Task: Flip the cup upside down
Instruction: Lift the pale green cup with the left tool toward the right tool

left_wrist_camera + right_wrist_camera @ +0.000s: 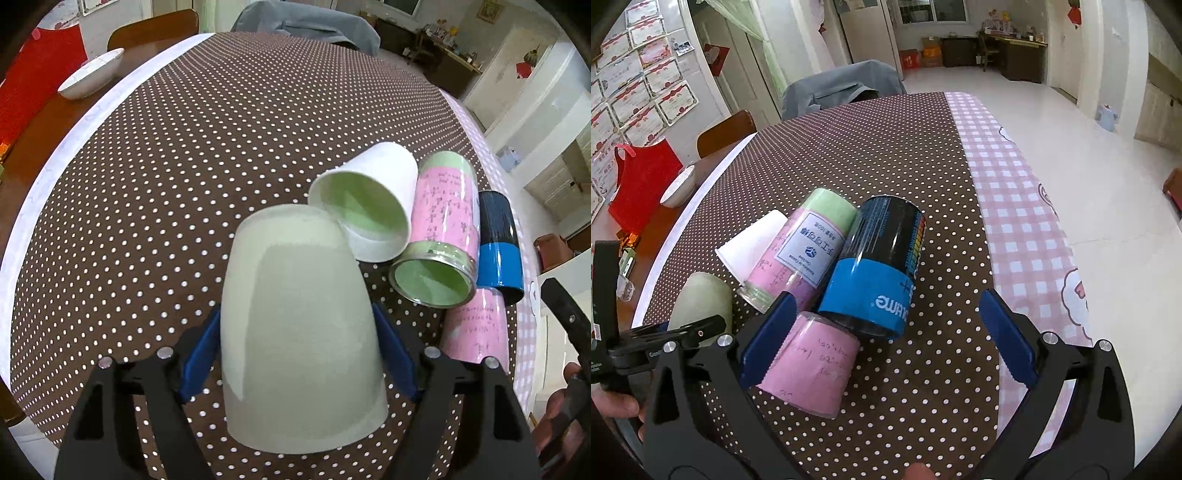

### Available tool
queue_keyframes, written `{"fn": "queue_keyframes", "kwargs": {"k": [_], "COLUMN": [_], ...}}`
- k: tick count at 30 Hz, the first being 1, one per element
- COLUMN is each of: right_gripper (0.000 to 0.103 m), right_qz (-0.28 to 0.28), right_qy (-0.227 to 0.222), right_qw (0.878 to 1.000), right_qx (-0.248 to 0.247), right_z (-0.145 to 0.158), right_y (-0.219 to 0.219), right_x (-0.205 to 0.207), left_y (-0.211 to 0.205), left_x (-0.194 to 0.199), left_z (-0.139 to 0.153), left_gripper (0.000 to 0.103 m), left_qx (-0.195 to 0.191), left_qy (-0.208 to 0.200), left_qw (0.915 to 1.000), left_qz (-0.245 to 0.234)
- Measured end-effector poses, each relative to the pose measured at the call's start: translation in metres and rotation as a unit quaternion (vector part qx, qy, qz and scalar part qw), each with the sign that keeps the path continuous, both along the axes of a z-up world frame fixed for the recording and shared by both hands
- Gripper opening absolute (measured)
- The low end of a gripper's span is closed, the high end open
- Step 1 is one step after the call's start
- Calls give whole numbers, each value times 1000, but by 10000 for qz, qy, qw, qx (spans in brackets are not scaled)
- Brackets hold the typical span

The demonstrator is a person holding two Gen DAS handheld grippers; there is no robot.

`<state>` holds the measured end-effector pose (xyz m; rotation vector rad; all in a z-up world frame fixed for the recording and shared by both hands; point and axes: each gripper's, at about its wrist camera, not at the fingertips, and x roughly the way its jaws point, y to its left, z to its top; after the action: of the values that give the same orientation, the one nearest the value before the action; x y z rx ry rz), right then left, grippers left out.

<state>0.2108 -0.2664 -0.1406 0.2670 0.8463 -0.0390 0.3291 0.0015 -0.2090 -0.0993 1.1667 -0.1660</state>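
My left gripper (pixel 297 350) is shut on a pale green cup (pixel 299 321), its blue pads pressing both sides. The cup stands upside down, rim toward the dotted tablecloth, closed base pointing away from the camera. It also shows at the left of the right wrist view (pixel 701 299), with the left gripper's black finger across it. My right gripper (pixel 886 339) is open and empty, low over the table, with a pink paper cup (pixel 816 365) beside its left pad.
A white paper cup (pixel 369 195) with a green inside, a pink and green canister (pixel 439 236) and a black and blue can (pixel 498 243) lie on their sides close right of the green cup. A white bowl (pixel 92 74) sits far left. The table edge (pixel 1027 236) runs along the right.
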Motion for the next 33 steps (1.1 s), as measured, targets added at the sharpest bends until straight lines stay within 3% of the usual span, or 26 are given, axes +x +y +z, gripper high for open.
{"fn": "queue_keyframes", "kwargs": {"k": [13,22,27,33], "right_gripper": [97,97,97,97], "right_qz": [53,-10,-116,-79], "right_qy": [-141,-246,-251,-233], "right_qw": [9999,9997,9996,9997], "right_qx": [-35,7,-21,91], "right_z": [11,14,7,-2], "right_y": [17,12,0,-9], "right_x": [-26,-62,-86,-106], "left_y": [14,-6,-35,-66], "left_x": [-56,-117,-155,-173], "left_z": [34,50,46,21], "left_gripper": [77,77,77,77], "left_qx": [-191,-317,-274,-106], "left_qy": [-321,-415,-369,-335], "left_qw": [9993,9967,9927,9905], "left_qz": [-89,-627,-1113,-1331]}}
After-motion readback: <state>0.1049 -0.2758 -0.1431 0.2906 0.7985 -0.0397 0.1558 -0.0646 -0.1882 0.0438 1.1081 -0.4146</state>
